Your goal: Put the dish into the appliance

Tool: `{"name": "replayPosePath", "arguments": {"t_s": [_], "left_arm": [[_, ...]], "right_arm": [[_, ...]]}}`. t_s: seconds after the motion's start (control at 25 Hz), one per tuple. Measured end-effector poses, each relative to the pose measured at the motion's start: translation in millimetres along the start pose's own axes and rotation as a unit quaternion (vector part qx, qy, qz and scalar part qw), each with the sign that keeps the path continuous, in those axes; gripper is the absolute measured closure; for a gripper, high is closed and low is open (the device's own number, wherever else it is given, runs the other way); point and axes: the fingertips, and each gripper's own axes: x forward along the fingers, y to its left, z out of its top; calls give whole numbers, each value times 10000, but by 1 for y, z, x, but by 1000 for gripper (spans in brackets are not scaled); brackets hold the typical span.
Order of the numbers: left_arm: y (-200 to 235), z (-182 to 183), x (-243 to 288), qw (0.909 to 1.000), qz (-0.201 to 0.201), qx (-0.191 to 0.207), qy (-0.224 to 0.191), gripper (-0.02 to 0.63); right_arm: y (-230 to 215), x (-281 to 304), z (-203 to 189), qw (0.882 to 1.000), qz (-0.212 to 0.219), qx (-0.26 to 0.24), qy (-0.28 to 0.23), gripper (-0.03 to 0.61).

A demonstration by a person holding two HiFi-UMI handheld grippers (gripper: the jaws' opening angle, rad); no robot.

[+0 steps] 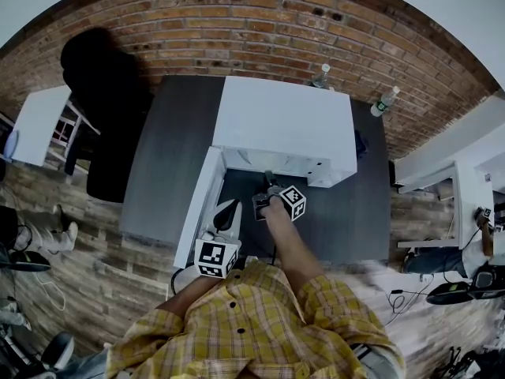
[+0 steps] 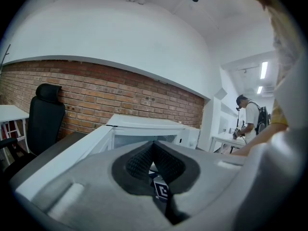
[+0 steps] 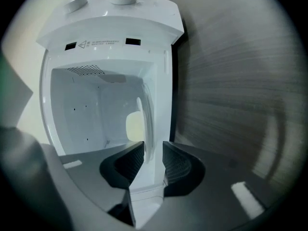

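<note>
While the right gripper (image 3: 153, 153) pinches its near rim in narrowly set jaws, the clear glass dish (image 3: 146, 114) pokes edge-on into the open white appliance (image 3: 115, 37).
A pale yellow patch (image 3: 132, 126) shows inside the appliance, which stands on a dark grey surface (image 3: 231, 105). The left gripper (image 2: 154, 143) has its jaws pressed together.

Ahead of the left gripper's (image 2: 154, 143) jaws, a red brick wall (image 2: 120, 93) runs under a white upper wall (image 2: 120, 37). Left of the jaws, a black office chair (image 2: 44, 121) stands beside a white desk (image 2: 7, 113). To their far right, ceiling light strips (image 2: 263, 70) glow. Below lies a wood-plank floor (image 1: 95, 290).
</note>
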Motion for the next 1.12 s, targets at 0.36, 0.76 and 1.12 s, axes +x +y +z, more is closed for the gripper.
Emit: {"name": "replayPosePath", "arguments": {"t_s": [0.36,0.76,1.12], "left_arm": [[-9,4,-20,9999,-131,-4,-101,617],[-28,6,-41,9992,-338,3,-204,617],[-41,5,-54,9985,-491,-46,-241,617]], "right_arm": [[12,-36,-17,9992,330,-157,146,523],[27,-84,-30,9972,620,-387,171,589],[70,-129,-55,9816,1119,-1472,469,589]]}}
